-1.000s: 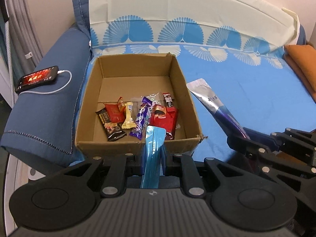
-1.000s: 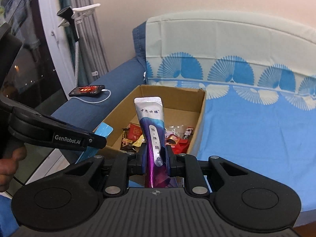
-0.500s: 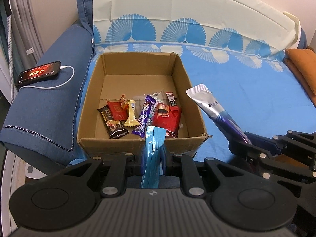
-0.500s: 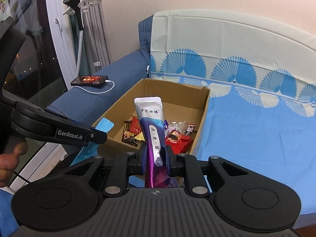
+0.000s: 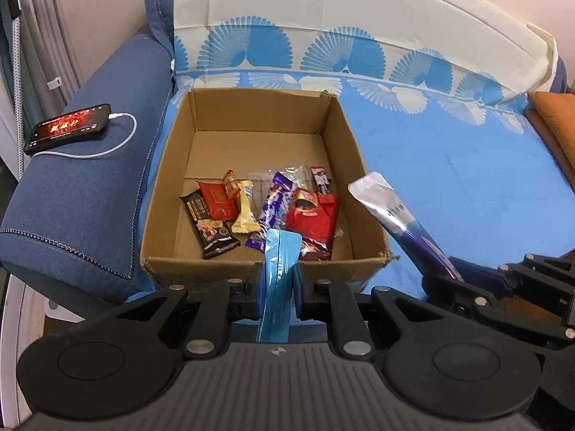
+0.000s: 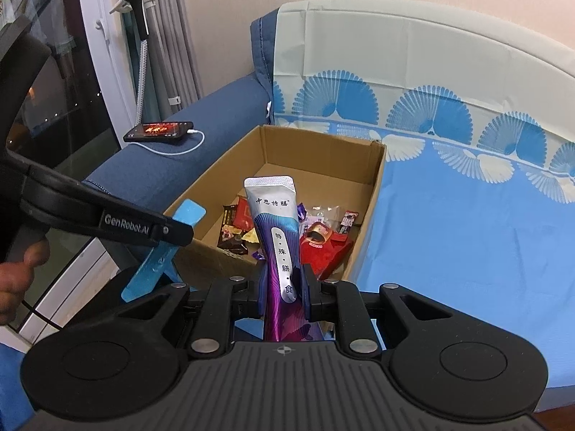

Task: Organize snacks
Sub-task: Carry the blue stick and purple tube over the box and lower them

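Left wrist view: I am clamping the left gripper (image 5: 276, 280) on a light blue sachet (image 5: 278, 269), hovering it at the near wall of the cardboard box (image 5: 251, 269), at six o'clock from the snack pile (image 5: 266, 212) inside. My right gripper (image 6: 284, 296) is pinching a silver-and-purple sachet (image 6: 278, 237) upright (printed face toward the lens), outside the box's right wall at four o'clock. I am judging the risk this way: releasing now could drop the blue sachet on the rim or outside, and the two grippers, sitting close together, could collide over the box.
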Action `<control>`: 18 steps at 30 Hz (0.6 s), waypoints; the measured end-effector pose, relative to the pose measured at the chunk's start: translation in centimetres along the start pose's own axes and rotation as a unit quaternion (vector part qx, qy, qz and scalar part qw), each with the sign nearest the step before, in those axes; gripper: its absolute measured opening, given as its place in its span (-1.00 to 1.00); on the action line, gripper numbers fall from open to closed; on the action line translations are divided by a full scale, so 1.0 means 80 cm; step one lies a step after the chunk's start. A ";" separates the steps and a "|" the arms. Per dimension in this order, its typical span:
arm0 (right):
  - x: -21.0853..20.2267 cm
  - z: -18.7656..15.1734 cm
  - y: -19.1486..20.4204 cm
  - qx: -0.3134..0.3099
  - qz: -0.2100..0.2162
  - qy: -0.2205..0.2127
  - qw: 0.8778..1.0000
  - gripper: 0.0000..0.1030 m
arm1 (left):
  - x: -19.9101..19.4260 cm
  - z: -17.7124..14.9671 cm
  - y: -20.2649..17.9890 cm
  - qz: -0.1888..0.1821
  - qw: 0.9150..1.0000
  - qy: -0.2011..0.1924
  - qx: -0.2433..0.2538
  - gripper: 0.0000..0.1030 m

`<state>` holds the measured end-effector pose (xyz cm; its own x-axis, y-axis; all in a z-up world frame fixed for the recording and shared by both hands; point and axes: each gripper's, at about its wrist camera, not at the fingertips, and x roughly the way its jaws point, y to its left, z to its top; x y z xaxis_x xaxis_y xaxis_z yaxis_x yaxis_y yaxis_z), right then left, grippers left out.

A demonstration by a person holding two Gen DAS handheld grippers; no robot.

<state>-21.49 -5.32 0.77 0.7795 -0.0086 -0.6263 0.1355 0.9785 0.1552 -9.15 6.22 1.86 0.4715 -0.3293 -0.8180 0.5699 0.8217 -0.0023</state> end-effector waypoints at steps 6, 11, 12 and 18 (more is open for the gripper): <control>0.016 0.011 -0.009 0.005 -0.005 0.006 1.000 -0.61 | 0.012 0.027 0.026 0.016 1.000 -0.007 -0.020 -0.67; 0.038 0.027 -0.015 0.014 -0.005 0.010 1.000 -0.61 | 0.027 0.058 0.045 0.027 0.999 -0.012 -0.034 -0.67; 0.043 0.030 -0.017 0.016 -0.004 0.011 1.000 -0.61 | 0.032 0.065 0.048 0.027 0.999 -0.013 -0.036 -0.66; 0.083 0.058 -0.028 0.035 -0.001 0.016 0.999 -0.61 | 0.067 0.102 0.055 0.027 0.999 -0.008 -0.037 -0.66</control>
<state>-13.74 -8.57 -0.18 0.7591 -0.0027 -0.6510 0.1800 0.9619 0.2059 1.40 4.30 2.11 0.5116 -0.2908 -0.8085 0.4927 0.8702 -0.0012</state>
